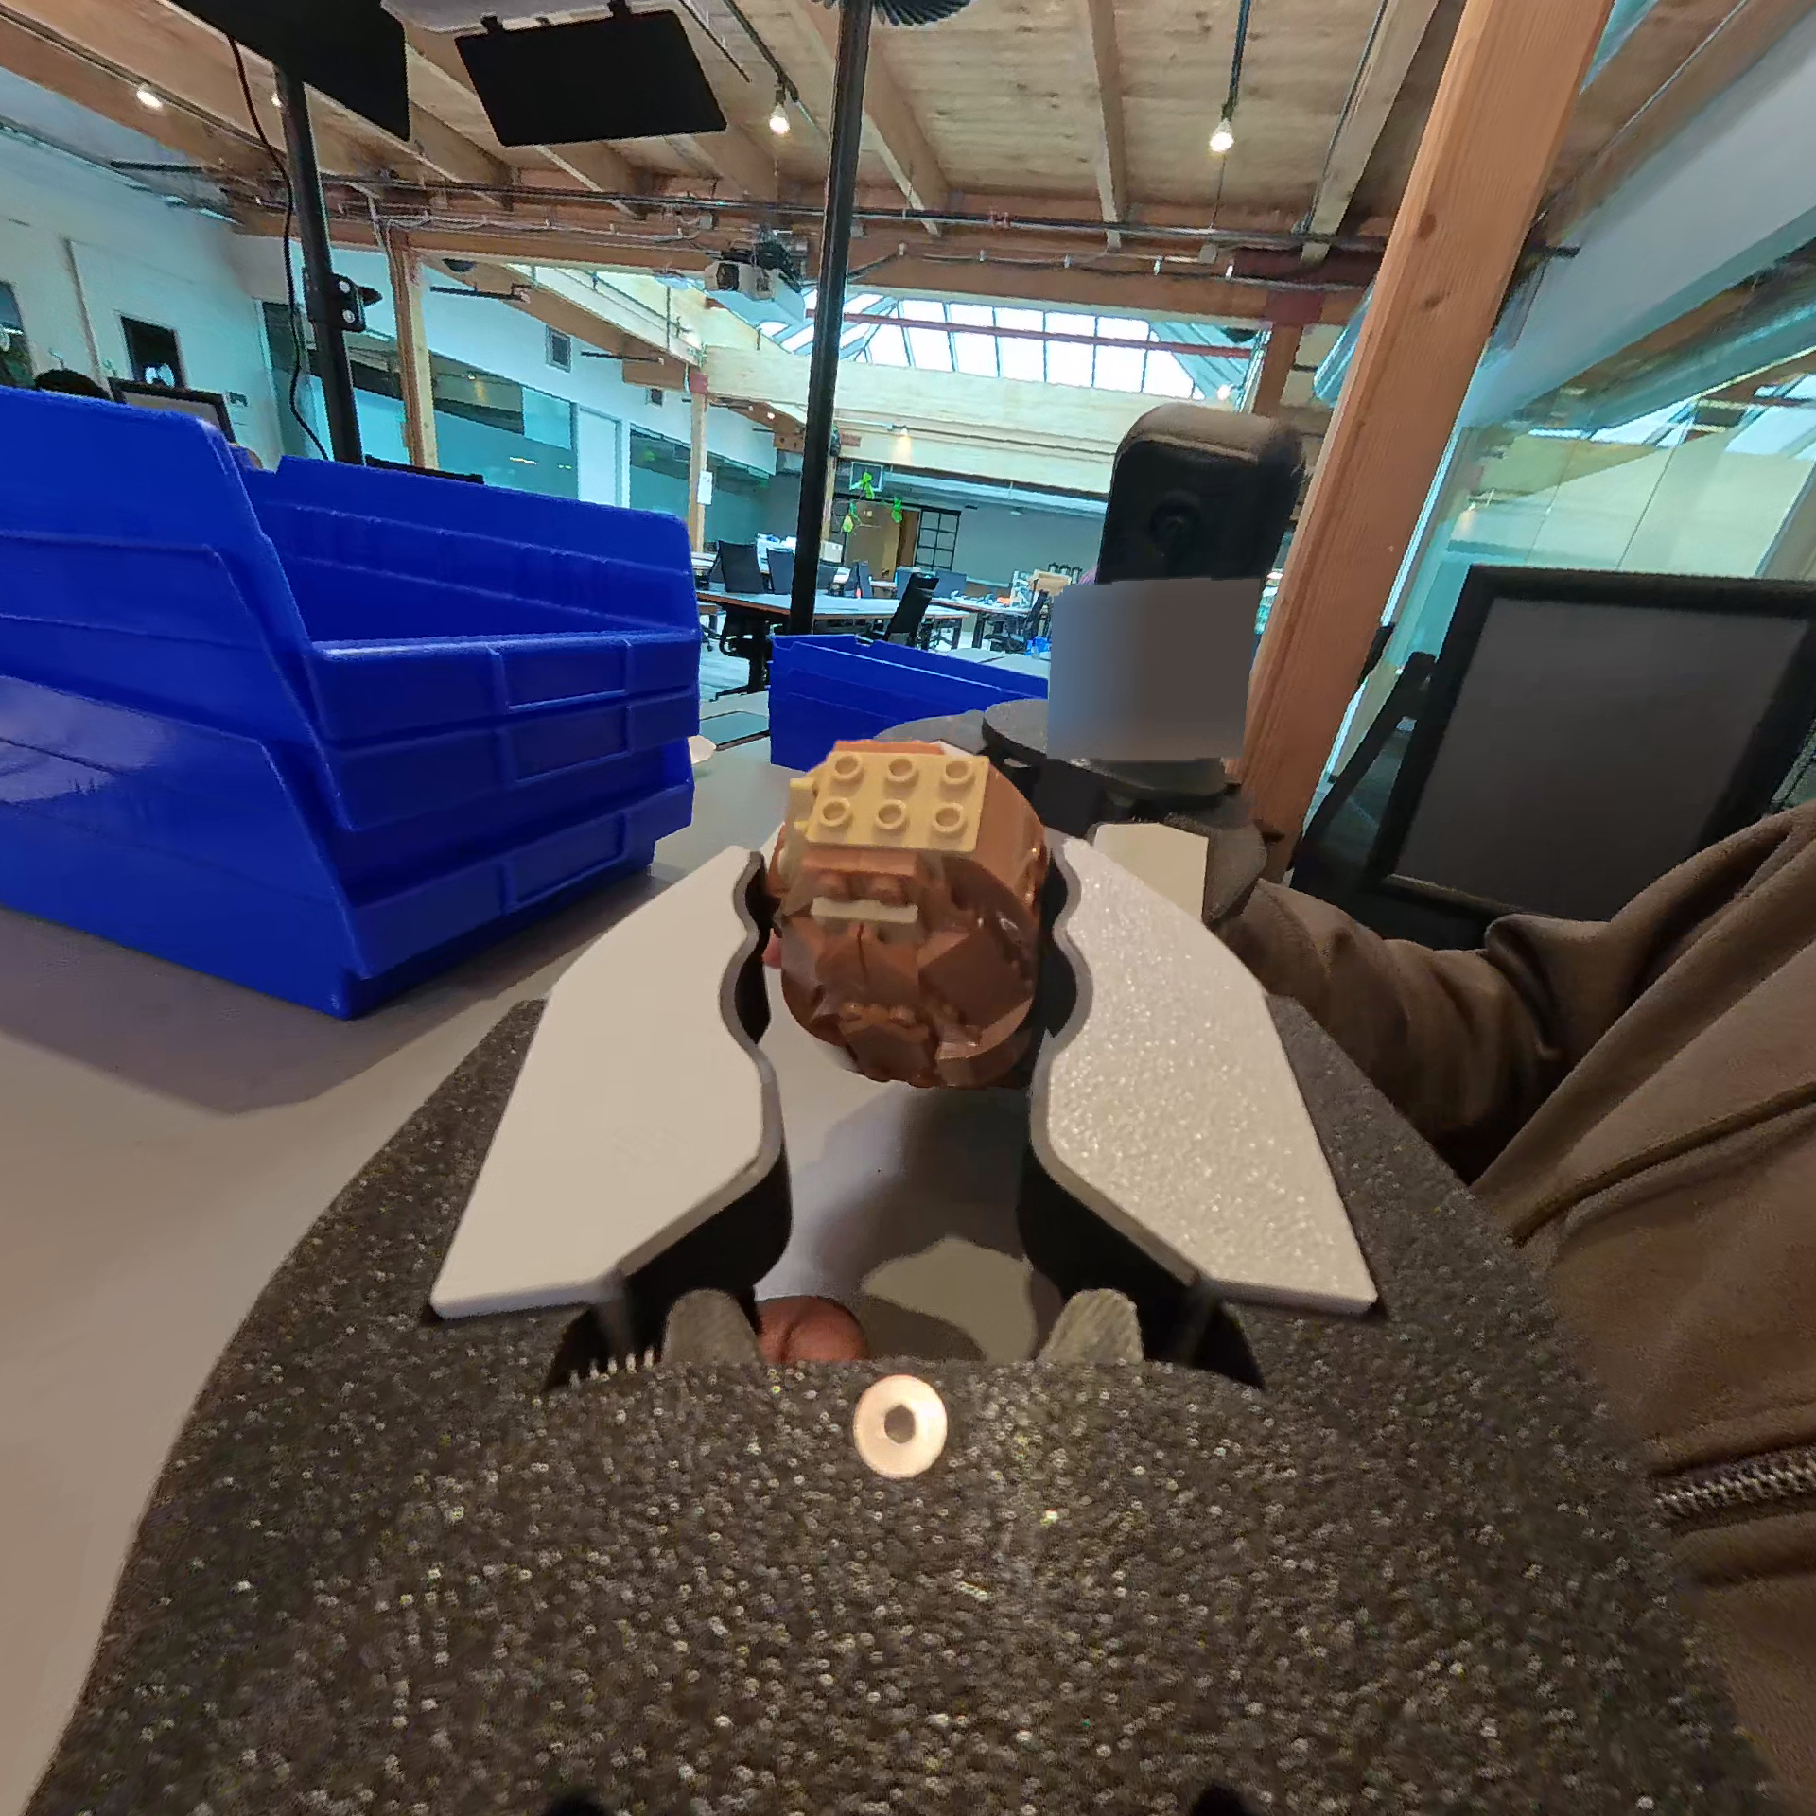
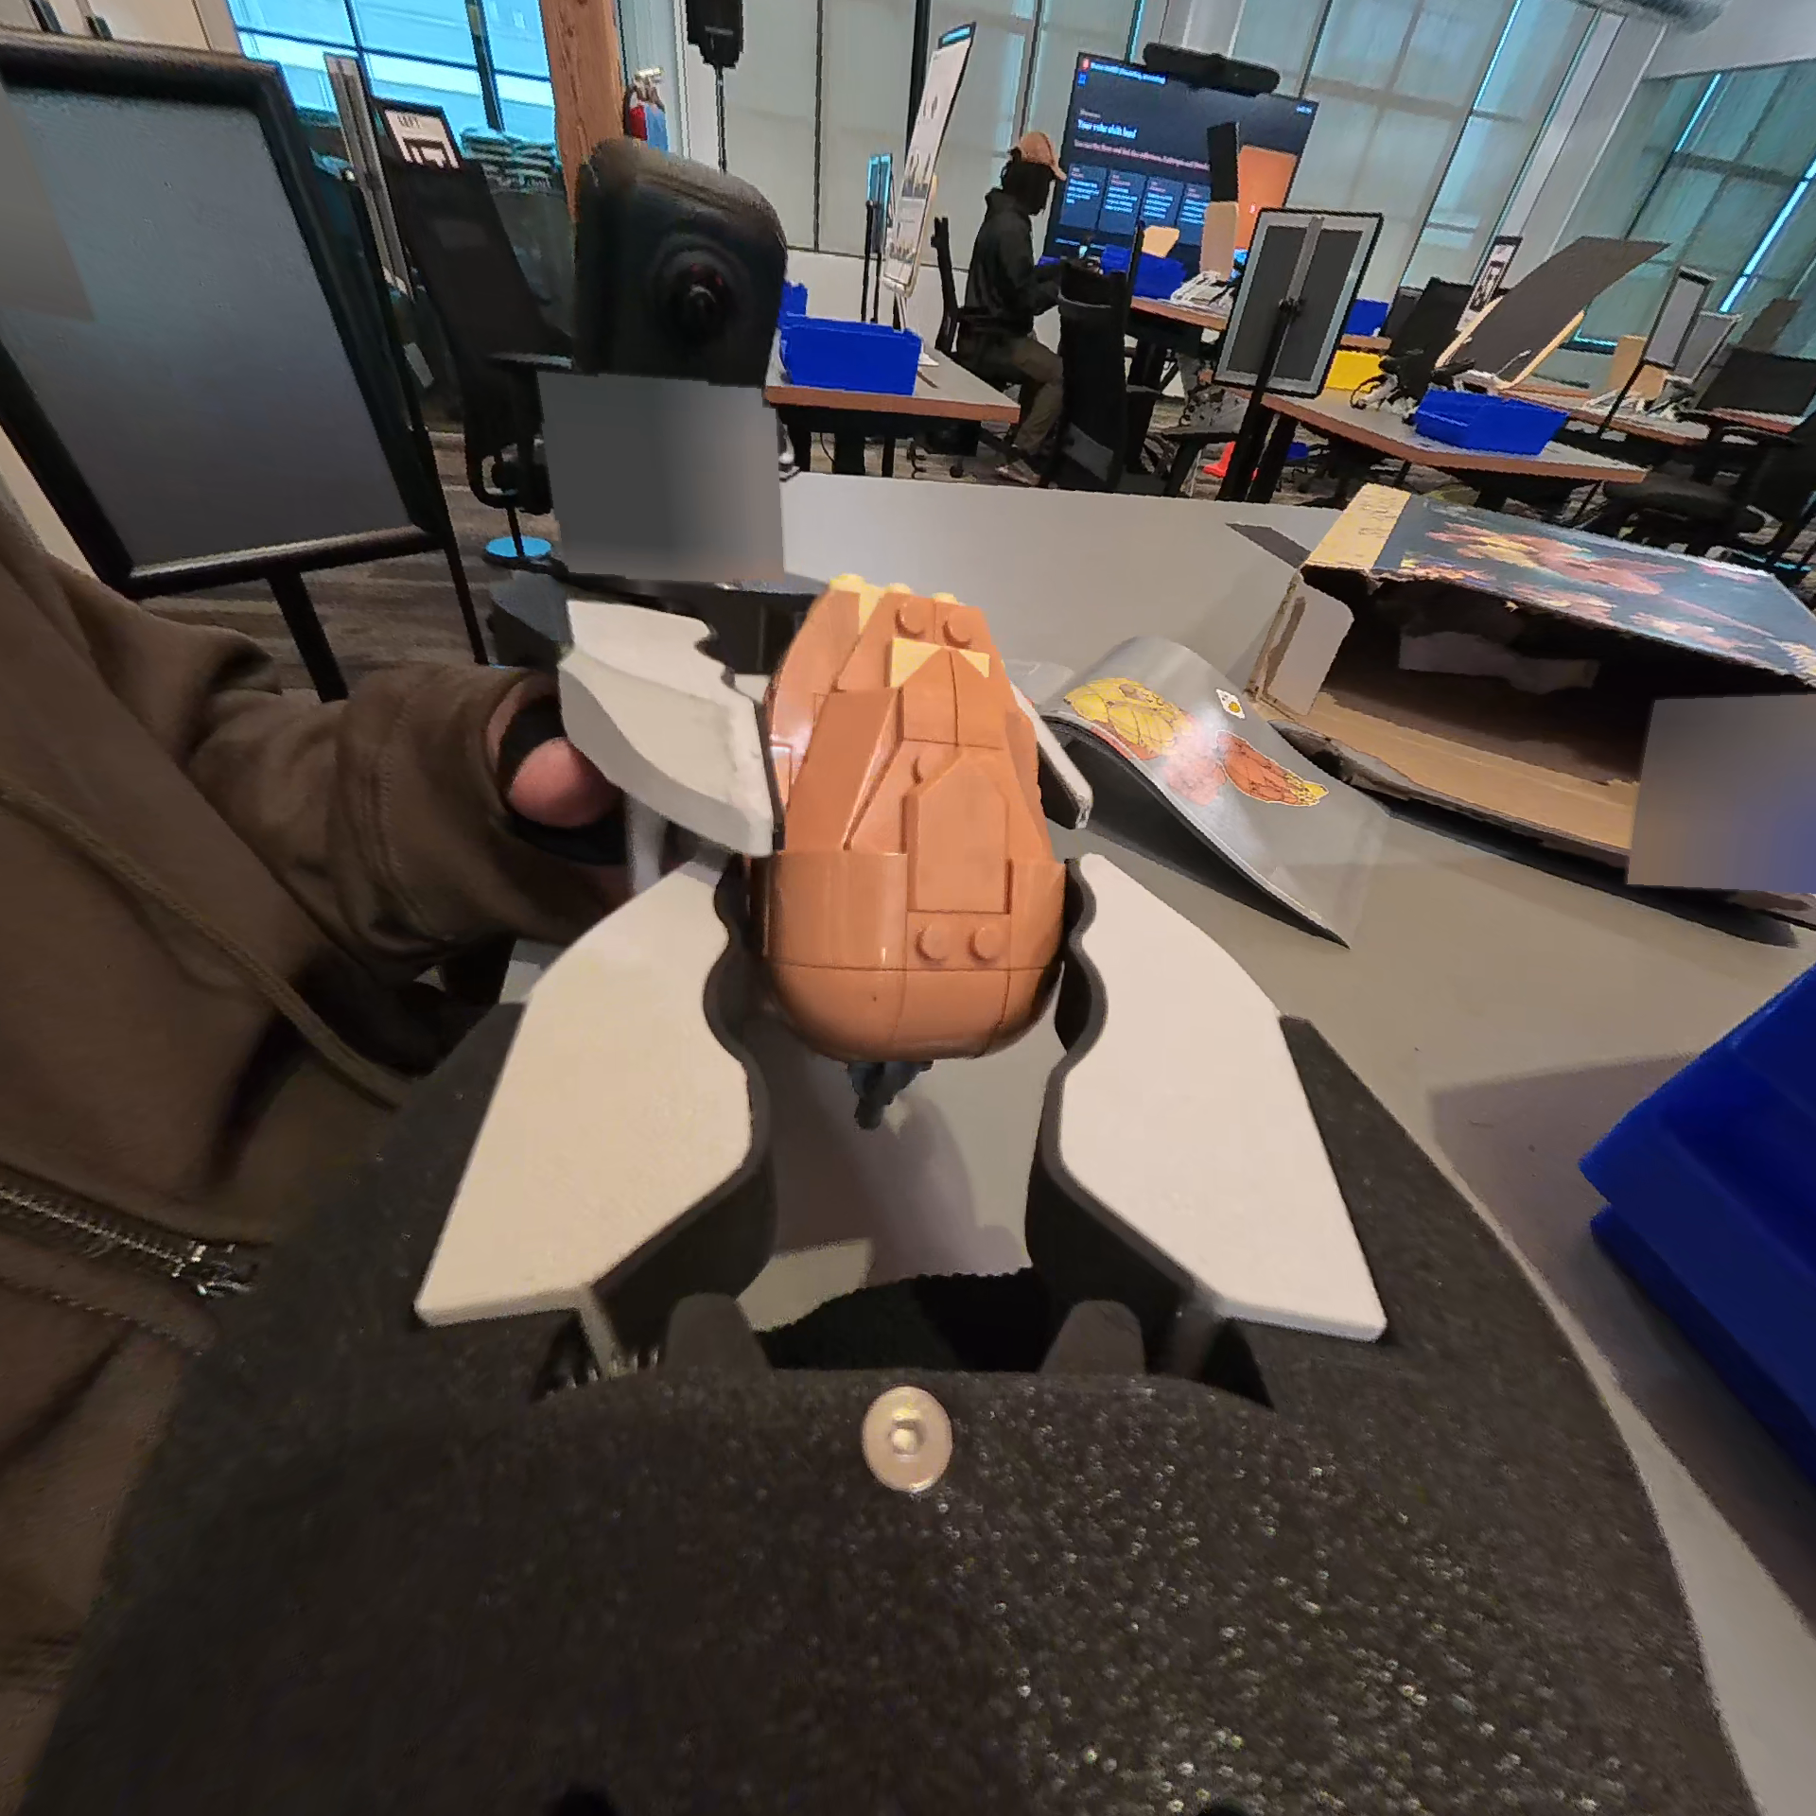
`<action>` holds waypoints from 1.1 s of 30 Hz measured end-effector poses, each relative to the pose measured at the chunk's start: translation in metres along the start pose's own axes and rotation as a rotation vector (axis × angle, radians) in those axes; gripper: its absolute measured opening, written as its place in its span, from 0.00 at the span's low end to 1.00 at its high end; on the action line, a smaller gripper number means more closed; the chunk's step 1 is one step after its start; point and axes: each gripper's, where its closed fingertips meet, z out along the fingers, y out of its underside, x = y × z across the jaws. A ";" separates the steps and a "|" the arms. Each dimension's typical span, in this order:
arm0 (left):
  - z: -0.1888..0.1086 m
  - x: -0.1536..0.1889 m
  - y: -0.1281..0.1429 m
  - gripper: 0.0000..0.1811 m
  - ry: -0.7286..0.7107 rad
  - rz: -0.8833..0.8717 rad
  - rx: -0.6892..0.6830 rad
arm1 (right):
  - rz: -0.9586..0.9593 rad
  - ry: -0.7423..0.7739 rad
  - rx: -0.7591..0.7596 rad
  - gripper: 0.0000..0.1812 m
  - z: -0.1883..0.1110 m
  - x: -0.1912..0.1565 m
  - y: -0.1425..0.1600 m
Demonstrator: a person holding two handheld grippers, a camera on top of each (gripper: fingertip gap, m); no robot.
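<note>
Your left gripper (image 1: pixel 899 943) and right gripper (image 2: pixel 899 943) are both clenched on the same brown brick model (image 2: pixel 909 845), held up off the grey table (image 2: pixel 1474 1002); the left's fingers (image 2: pixel 678 747) pinch its far end, the right's pinch its rounded near end. Around the model: stacked blue bins (image 1: pixel 344 708) to its left in the left wrist view, an open booklet (image 2: pixel 1189 757) and a torn cardboard box (image 2: pixel 1533 708) just behind it to the right in the right wrist view. Your brown sleeve (image 2: pixel 246 835) is beside it.
</note>
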 end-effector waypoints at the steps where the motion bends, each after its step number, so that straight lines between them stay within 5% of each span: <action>1: 0.000 0.000 0.000 0.30 -0.004 0.009 -0.004 | -0.011 0.006 -0.007 0.34 0.000 0.000 0.001; 19: -0.003 -0.031 0.007 0.29 -0.252 0.106 -0.068 | -0.490 0.542 -0.272 0.37 -0.001 0.033 0.025; 33: 0.000 -0.031 0.009 0.33 -0.230 0.048 -0.068 | -0.242 0.356 -0.191 0.32 0.007 0.027 0.028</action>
